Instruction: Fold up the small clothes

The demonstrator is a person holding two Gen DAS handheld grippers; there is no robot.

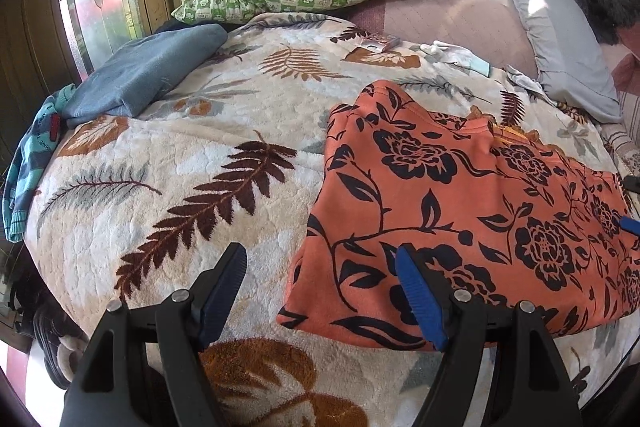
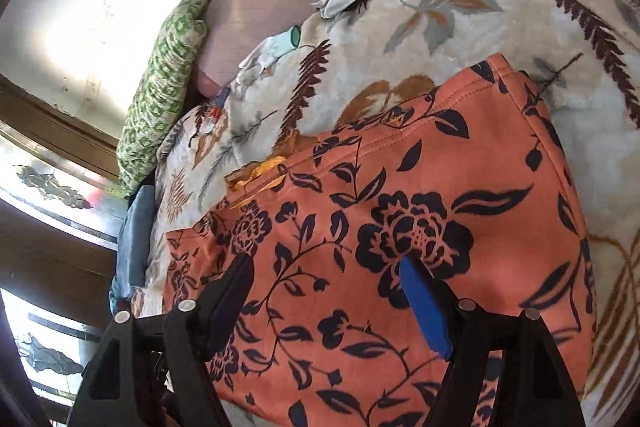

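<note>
Orange floral garment (image 1: 460, 211) lies flat on the bed's leaf-print blanket (image 1: 192, 163), already folded to a rough rectangle with 2 layers showing at the far edge. Its long axis runs left to right across the left wrist view.

Left tool (image 1: 320, 287): jaws wide apart, nothing between them. It hangs over the garment's near-left corner, one finger above bare blanket, the other above cloth.

Right tool (image 2: 326, 291): jaws also spread, empty, poised directly over the garment's middle; contact with the cloth cannot be told.

Judgement: the right tool is nearer the cloth's body and the left is nearer its edge. A further fold would likely need each tool at an opposite short end.

Folded blue garment (image 1: 144, 71) sits well apart, far left.
</note>
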